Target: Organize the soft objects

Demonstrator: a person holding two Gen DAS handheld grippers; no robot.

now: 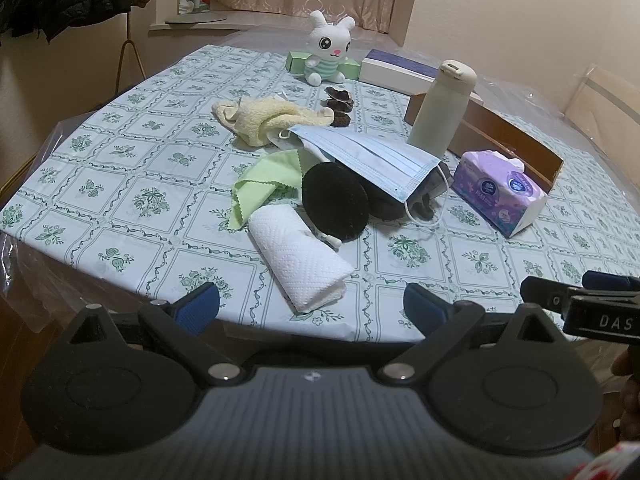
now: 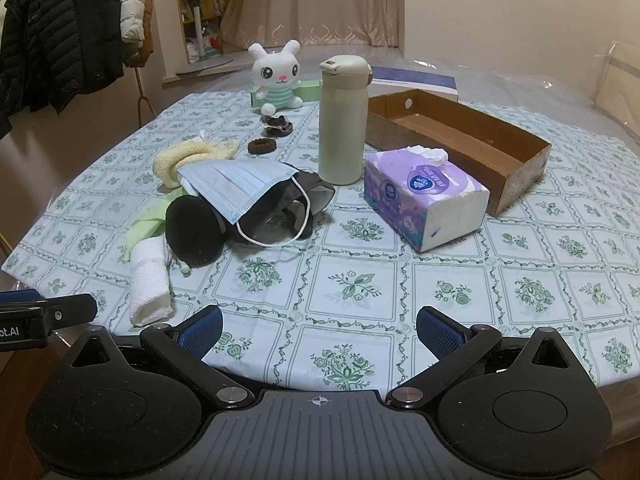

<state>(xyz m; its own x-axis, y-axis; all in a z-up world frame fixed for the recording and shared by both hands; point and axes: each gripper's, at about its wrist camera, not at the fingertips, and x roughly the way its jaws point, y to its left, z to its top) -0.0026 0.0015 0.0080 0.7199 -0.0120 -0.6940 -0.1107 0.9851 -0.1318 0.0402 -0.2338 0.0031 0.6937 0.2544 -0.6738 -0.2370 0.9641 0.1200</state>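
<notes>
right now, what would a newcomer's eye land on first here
Probably the heap of soft things at table centre: a blue face mask draped over a black round pad, with a yellow towel behind. Then the white plush rabbit at the far edge and the purple tissue pack beside an open cardboard box.

The counter [image 2: 360,280] carries a white cloth printed with a green floral grid. The face mask [image 2: 236,184] is light blue with white ear loops. The round pad [image 2: 194,232] is black. The folded paper towel [image 2: 148,288] is white with an embossed pattern. The thin cloth [image 1: 268,176] is light green; the towel [image 1: 268,118] is pale yellow. The tissue pack [image 2: 424,196] is purple and white. The plush rabbit [image 2: 276,78] is white with a green-striped body. The bottle [image 2: 342,120] is cream. The box [image 2: 472,136] is brown cardboard.
</notes>
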